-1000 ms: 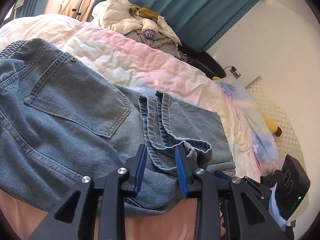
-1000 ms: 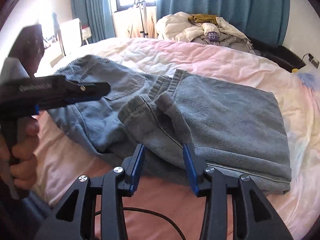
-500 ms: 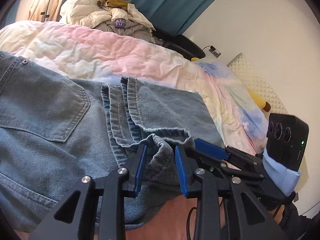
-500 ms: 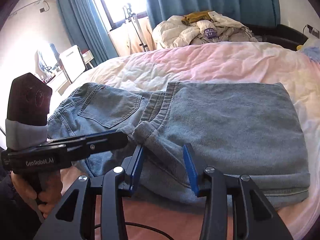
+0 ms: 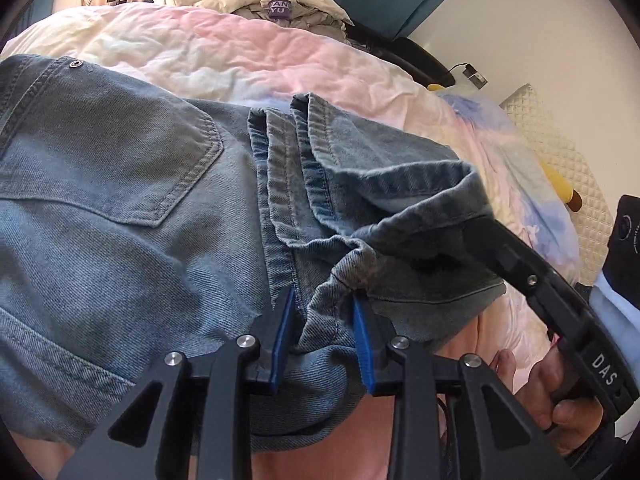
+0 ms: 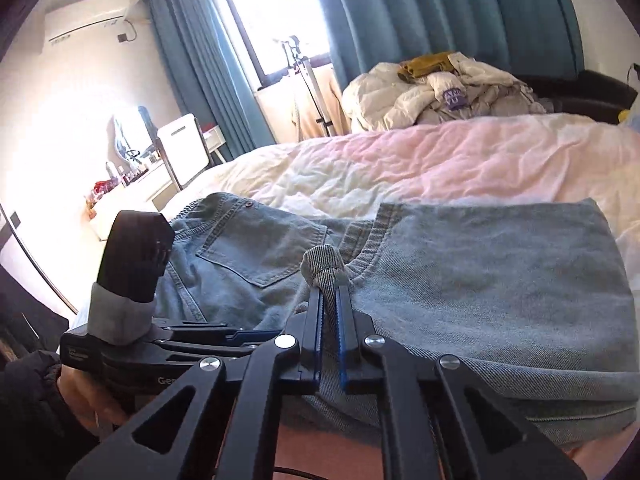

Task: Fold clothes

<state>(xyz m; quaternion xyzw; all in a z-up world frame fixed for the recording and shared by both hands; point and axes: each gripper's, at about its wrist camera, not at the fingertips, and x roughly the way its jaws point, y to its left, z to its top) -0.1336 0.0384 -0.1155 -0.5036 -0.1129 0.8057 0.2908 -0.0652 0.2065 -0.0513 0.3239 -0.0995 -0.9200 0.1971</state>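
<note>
- R gripper (image 6: 329, 292) was open w/ jaws apart 0.5 s ago; now pinched narrow on a bunched hem of the jeans (image 6: 480, 280), a nub of denim poking up past the fingertips
- L gripper (image 5: 323, 304) has pushed fwd into the near edge since then; jaws at mid width w/ a fold of denim between the blue pads (image 5: 282, 344), not visibly squeezed, so prob. about to close
- Meaning: grab phase half done – R has its corner, L not yet; lift & next fold likely follow
- Jeans lie flat on the pink duvet (image 5: 240, 52), legs already doubled over the seat; back pocket (image 5: 120, 160) sits left of L gripper, hem stack straight ahead
- Unfolded clothes pile (image 6: 448, 92) at far side of bed, well apart
</note>
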